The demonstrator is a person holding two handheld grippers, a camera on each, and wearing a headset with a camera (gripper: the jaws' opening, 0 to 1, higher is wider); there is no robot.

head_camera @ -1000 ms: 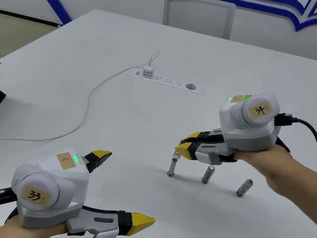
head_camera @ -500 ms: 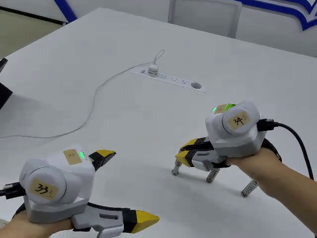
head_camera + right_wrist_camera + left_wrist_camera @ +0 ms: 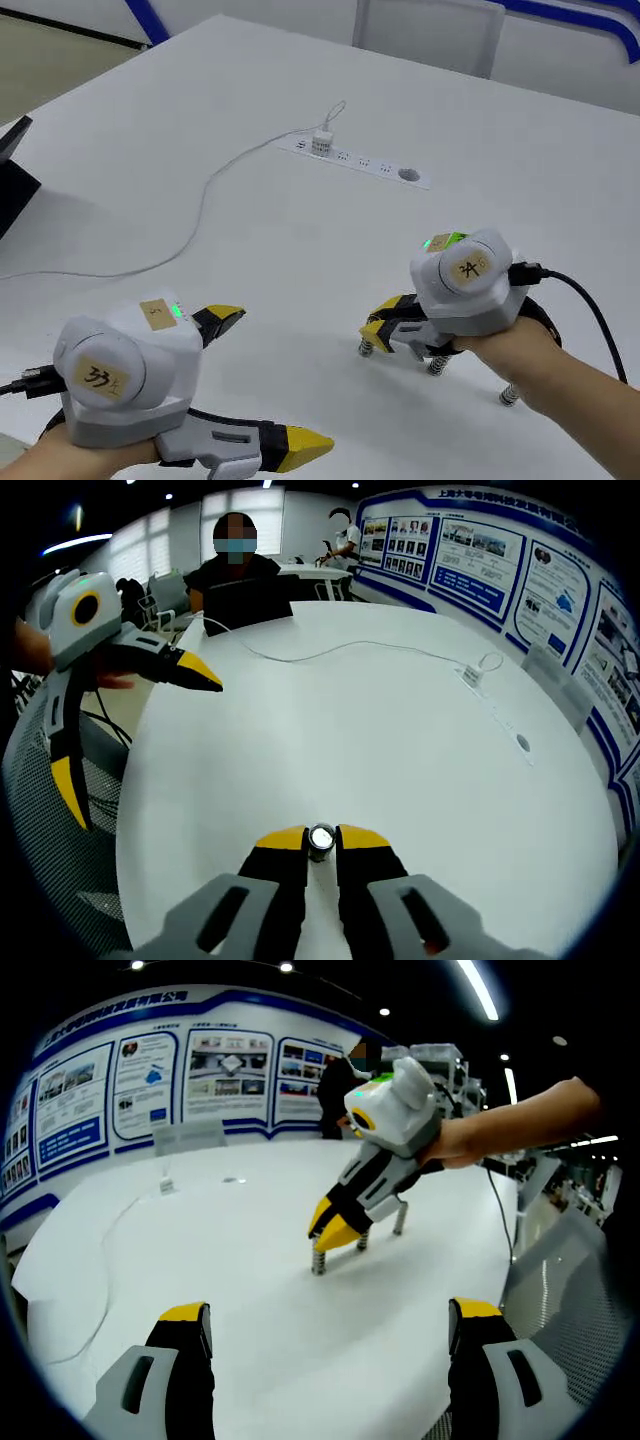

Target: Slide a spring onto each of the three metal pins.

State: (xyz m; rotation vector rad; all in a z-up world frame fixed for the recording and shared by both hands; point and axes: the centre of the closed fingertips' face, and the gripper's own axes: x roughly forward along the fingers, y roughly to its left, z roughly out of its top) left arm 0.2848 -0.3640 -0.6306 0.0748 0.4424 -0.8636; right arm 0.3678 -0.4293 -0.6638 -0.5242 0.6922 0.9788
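**Right hand-held gripper pinching the first pin**

The right hand-held gripper (image 3: 321, 842) is gripping the shiny top of the first pin (image 3: 321, 837), its jaws set narrow. The pin is standing upright on the white surface (image 3: 300, 230), with a spring (image 3: 318, 1261) coiling around it below the jaws. The second pin (image 3: 363, 1243) and third pin (image 3: 400, 1220) are standing in a row just beside it. The left hand-held gripper (image 3: 330, 1308) is hovering wide open, well apart, holding nothing.

Head above, gripper views opposed, table (image 3: 300, 230) shared
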